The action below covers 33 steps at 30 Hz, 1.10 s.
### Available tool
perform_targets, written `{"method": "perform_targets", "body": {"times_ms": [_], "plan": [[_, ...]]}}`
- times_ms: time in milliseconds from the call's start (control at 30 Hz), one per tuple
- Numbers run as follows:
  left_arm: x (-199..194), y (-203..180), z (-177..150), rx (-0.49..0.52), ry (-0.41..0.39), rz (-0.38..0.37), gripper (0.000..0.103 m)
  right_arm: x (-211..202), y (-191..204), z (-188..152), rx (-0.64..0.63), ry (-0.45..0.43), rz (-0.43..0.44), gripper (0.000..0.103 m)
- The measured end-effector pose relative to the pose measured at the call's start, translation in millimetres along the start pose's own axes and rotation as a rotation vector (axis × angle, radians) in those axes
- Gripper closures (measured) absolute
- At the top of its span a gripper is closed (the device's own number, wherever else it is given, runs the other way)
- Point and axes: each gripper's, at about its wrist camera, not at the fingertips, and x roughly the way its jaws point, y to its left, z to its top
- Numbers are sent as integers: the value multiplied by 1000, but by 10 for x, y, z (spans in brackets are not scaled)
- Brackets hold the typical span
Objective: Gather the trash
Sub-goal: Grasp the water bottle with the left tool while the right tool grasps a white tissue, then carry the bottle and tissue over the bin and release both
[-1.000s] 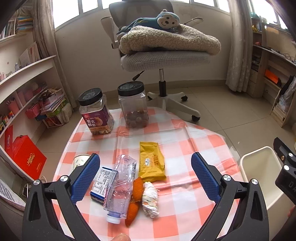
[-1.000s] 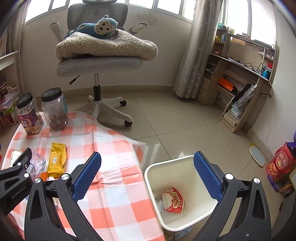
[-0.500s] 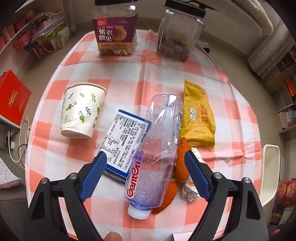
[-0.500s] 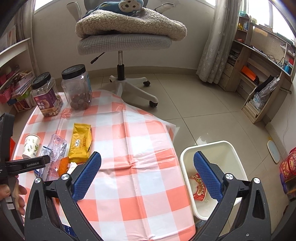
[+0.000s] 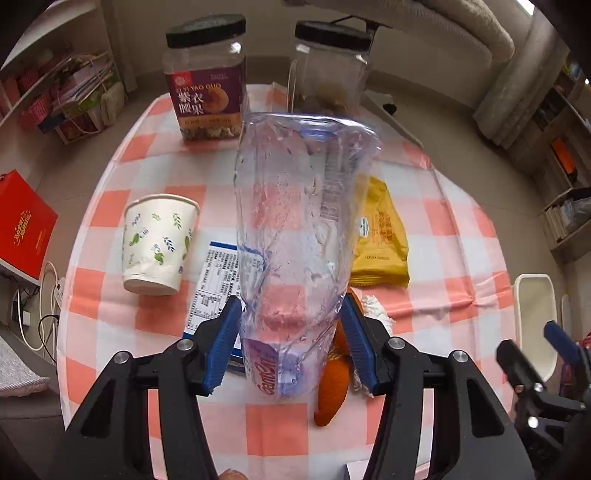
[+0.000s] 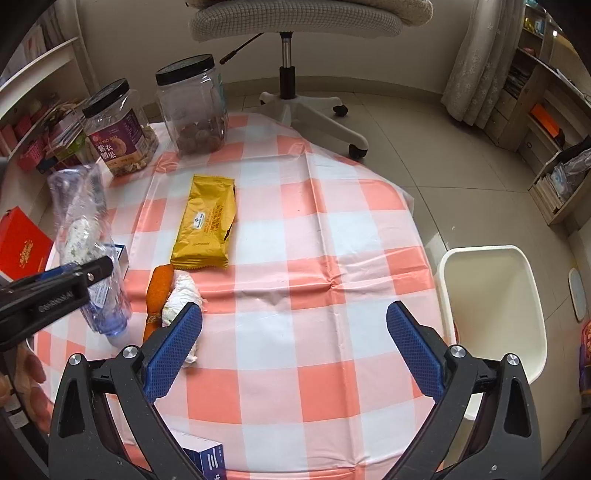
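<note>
My left gripper (image 5: 290, 345) has just been closing and now clamps the crushed bottle (image 5: 295, 236), tilted above the table (image 6: 332, 240). My right gripper (image 6: 295, 343) gapes empty. The wrapper (image 6: 207, 221), the peel (image 6: 158, 291) and the rest wait (bin (image 6: 495, 314) just beside the table).

A grey office chair (image 6: 295, 18) stands on the pale tiled floor (image 6: 424, 122). Wooden shelves (image 6: 546, 110) line the right wall, beside a light curtain (image 6: 476, 62).
</note>
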Motion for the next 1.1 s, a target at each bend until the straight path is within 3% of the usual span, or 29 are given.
{"method": "perform_targets", "body": {"times_ms": [100,233,700,900,1100], "plan": [[-405,134,30,-35,-83,-5,55,155,158,-42,-22,49,50,8],[-703,283,-31,-71,-139,8,56,387,451,-132,-83,125,111,26],[-909,569,-85,-86,-160,-12,56,846,806,-168,-55,252,245,65],[-949,598,-95,-93,-172,-8,56,800,755,-145,-25,250,279,69],[-1042,562,-95,-91,-203,-15,56,364,627,49,-12,113,299,69]]}}
